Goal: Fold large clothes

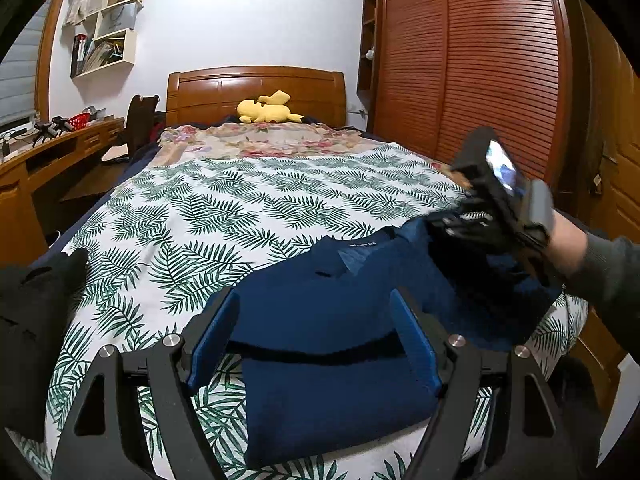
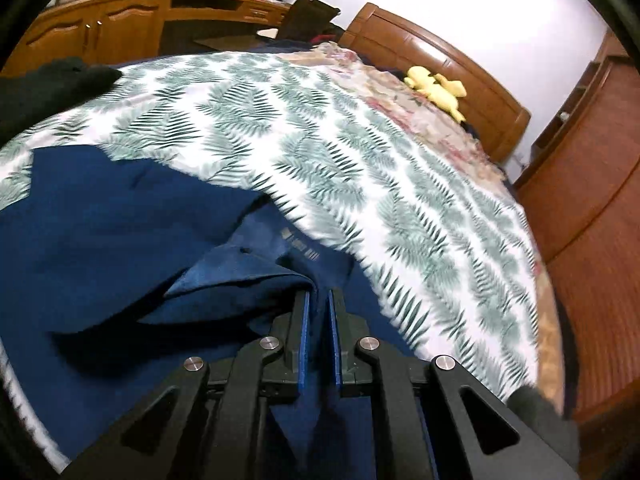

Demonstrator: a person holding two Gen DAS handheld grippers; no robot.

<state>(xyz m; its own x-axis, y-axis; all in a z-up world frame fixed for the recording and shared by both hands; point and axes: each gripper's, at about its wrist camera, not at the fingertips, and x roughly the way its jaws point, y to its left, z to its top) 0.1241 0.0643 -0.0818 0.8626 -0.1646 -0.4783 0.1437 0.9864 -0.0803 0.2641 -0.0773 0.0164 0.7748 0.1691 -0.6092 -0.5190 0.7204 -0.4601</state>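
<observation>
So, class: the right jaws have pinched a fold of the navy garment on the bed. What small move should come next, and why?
Probably carry that pinched edge across the navy garment toward its folded part. The right gripper is shut on the cloth, which is lifted and bunched near it, while the left gripper stands open over the flat folded part, holding nothing.

My left gripper [image 1: 316,332] is black, with angular linkage arms, round silver pivot screws and blue pads on its jaws. My right gripper [image 2: 318,300] matches. A dark grey sleeve [image 1: 612,272] covers my right arm.
</observation>
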